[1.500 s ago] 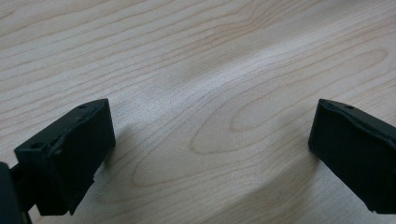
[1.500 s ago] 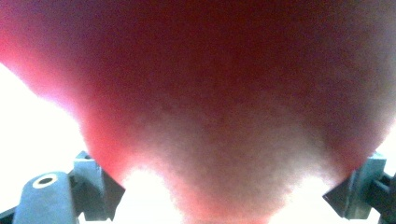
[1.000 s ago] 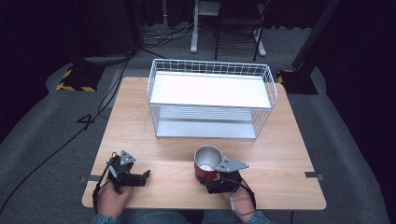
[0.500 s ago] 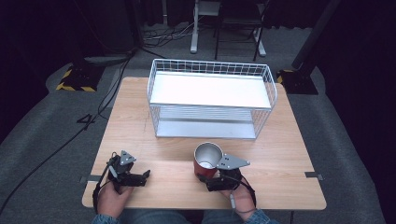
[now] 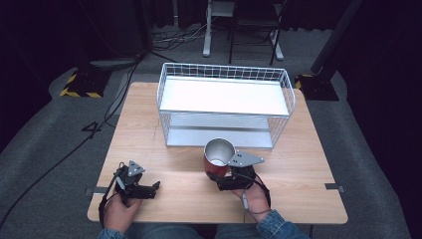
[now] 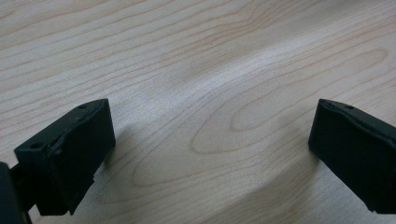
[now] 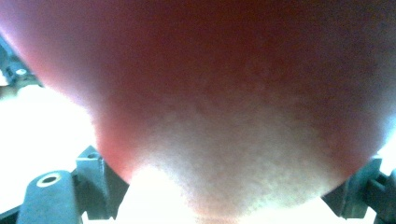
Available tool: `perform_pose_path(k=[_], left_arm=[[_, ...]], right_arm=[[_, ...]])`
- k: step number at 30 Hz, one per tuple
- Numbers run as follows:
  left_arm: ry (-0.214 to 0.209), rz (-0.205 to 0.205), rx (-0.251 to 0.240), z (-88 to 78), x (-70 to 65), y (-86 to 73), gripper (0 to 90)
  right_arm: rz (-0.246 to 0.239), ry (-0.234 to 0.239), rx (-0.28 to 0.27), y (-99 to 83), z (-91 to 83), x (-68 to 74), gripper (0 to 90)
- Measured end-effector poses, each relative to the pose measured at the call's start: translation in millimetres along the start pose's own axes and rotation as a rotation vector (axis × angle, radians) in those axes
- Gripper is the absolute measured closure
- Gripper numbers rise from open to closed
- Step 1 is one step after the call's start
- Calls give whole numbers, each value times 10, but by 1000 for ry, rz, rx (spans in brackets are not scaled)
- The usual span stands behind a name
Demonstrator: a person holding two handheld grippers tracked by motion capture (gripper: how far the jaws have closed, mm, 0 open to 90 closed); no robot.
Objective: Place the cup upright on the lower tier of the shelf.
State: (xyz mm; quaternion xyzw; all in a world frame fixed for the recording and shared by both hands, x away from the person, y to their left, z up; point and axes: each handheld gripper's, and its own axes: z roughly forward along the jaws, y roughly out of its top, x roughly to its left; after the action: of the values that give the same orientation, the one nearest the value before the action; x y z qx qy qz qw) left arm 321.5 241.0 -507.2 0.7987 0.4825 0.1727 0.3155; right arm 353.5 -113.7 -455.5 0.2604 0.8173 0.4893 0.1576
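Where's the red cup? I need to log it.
In the high view the cup sits in the right tongs, just in front of the wire rack, right of centre.

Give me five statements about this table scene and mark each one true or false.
1. The right gripper holds a red cup. True.
2. The left gripper is clamped on a cup. False: its jaws stand wide apart over bare table.
3. The white wire basket stands at the far side of the table. True.
4. The cup is inside the basket. False: it sits in front of the basket, nearer the person.
5. The cup's opening faces up, showing a silver inside. True.
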Motion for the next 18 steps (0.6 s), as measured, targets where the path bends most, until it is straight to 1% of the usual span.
perform_pose_path(k=[11, 18], left_arm=[[0, 0, 1, -1, 0, 0, 8], [0, 1, 1, -1, 0, 0, 8]], right_arm=[[34, -49, 5, 138, 151, -204, 176], [61, -94, 13, 184, 282, -335, 176]])
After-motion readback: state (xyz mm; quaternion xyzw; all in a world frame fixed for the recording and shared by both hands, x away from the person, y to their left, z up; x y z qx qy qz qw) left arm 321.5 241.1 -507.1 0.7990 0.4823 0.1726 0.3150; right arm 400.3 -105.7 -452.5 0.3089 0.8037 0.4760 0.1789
